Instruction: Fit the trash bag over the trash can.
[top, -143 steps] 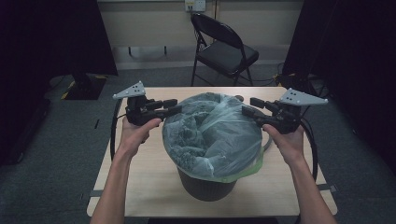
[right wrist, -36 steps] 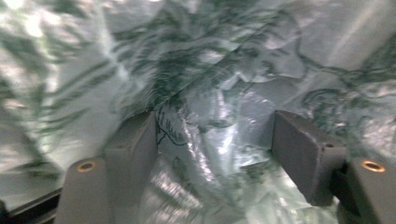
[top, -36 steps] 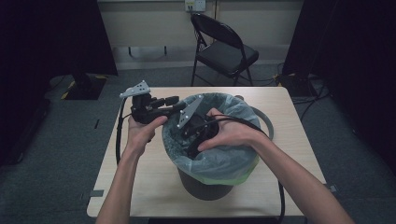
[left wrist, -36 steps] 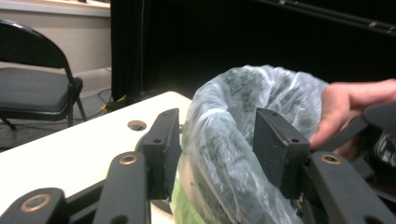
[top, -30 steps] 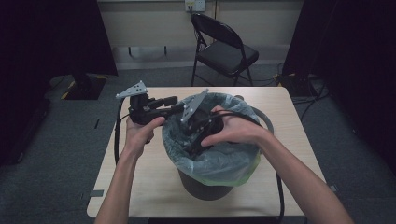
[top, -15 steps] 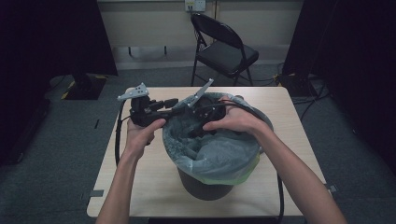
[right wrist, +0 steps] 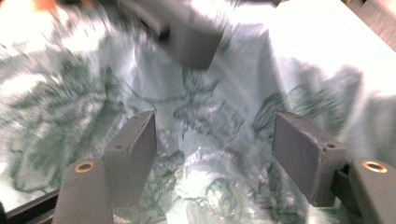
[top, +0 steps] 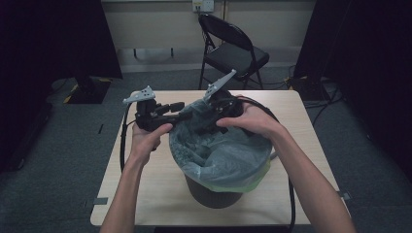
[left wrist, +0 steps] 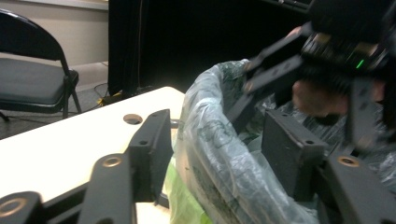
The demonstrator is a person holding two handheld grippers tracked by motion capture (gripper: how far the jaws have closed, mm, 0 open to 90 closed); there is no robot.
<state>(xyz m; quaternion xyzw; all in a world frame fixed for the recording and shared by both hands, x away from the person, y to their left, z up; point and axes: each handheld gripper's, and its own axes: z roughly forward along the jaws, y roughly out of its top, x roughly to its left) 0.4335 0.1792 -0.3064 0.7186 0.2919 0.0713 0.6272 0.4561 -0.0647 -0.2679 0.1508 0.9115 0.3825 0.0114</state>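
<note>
Table carried a dark bin lined with a pale green-printed plastic bag, bag mouth folded over the rim, film slack inside. Step in hand, as I judged it: seating the liner around the rim at the far-left edge.

Left gripper sat at the bin's left rim. In the left gripper view the bag's rim fold stood between its jaws, and the jaws had just been opening; pads looked apart from the film, so no grip.

Right gripper reached across over the bag mouth toward the left one. In the right gripper view its jaws stood apart over crumpled film, blurred, and had just been closing a little, nothing pinched.

To do it well: right jaws should catch the loose film just beside the left pads before closing, take one layer only, pull outward and down over the rim, gently. Risk: thin film tears or slips back into the bin.
</note>
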